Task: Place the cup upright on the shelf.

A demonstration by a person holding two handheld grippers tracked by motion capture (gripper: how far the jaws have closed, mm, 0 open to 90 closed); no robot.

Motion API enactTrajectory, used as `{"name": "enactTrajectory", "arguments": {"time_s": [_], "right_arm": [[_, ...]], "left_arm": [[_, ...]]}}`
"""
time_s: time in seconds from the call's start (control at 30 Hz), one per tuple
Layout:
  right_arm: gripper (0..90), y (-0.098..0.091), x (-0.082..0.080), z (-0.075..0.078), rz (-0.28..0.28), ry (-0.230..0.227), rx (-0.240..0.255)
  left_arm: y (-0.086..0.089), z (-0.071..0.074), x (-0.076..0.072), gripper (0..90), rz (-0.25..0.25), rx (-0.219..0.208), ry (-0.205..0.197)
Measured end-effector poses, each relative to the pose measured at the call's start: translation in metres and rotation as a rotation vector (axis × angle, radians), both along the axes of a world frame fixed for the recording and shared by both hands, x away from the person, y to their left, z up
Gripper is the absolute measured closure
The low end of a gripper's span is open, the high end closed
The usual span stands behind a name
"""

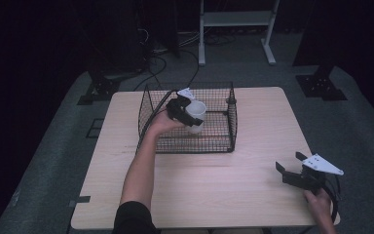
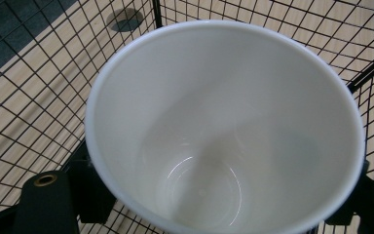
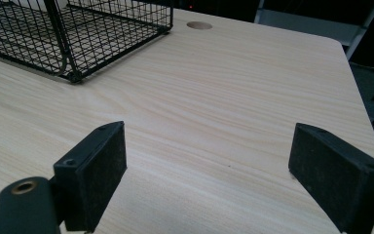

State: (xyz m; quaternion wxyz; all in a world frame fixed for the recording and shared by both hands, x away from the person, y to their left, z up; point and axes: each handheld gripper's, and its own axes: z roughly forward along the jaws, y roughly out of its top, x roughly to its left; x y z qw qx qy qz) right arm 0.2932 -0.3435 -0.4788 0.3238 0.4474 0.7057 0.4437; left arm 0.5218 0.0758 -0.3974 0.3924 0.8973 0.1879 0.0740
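Left gripper view: white cup hides the clamping left gripper; right gripper gapes.

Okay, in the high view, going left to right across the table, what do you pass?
The person's left forearm → left gripper → white cup it holds, inside the wire basket → bare table → right gripper, jaws apart.
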Motion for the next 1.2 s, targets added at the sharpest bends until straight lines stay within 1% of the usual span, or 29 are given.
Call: {"name": "enactTrajectory", "arguments": {"time_s": [0.07, 0.13, 0.27, 0.4, 0.47, 0.63, 0.7, 0.93, 1.0, 1.03, 1.1, 1.2], "right_arm": [[13.0, 0.000, 0.000, 0.000, 0.001, 0.000, -0.002], [13.0, 0.000, 0.000, 0.000, 0.001, 0.000, -0.002], [13.0, 0.000, 0.000, 0.000, 0.001, 0.001, -0.002], [13.0, 0.000, 0.000, 0.000, -0.001, -0.001, -0.001], [13.1, 0.000, 0.000, 0.000, 0.000, -0.002, -0.002], [13.0, 0.000, 0.000, 0.000, 0.000, -0.002, -0.001], [13.1, 0.000, 0.000, 0.000, 0.000, -0.002, 0.000], [13.1, 0.000, 0.000, 0.000, 0.001, -0.002, -0.001], [13.1, 0.000, 0.000, 0.000, 0.000, -0.002, -0.001], [13.0, 0.000, 0.000, 0.000, 0.000, -0.002, -0.001], [13.1, 0.000, 0.000, 0.000, 0.000, -0.002, -0.001], [13.0, 0.000, 0.000, 0.000, 0.000, -0.002, -0.001]], "left_arm": [[-0.001, -0.001, 0.000, 20.3, -0.011, 0.010, 0.001], [-0.002, -0.003, 0.000, 20.3, -0.011, 0.017, 0.003], [-0.002, -0.008, 0.002, 20.4, -0.005, 0.047, 0.020], [-0.003, -0.012, 0.004, 20.4, -0.003, 0.046, 0.031], [-0.004, -0.014, 0.004, 20.4, -0.002, 0.052, 0.042], [-0.006, -0.019, 0.005, 20.3, -0.016, 0.085, 0.055], [-0.006, -0.019, 0.005, 20.3, -0.014, 0.078, 0.055], [-0.002, -0.019, 0.005, 20.2, -0.009, 0.097, 0.063], [-0.002, -0.020, 0.005, 19.9, -0.003, 0.107, 0.071], [-0.002, -0.020, 0.005, 19.8, -0.013, 0.128, 0.069], [-0.003, -0.021, 0.004, 19.4, -0.017, 0.144, 0.065], [-0.002, -0.021, 0.004, 19.3, -0.015, 0.143, 0.068]]}}
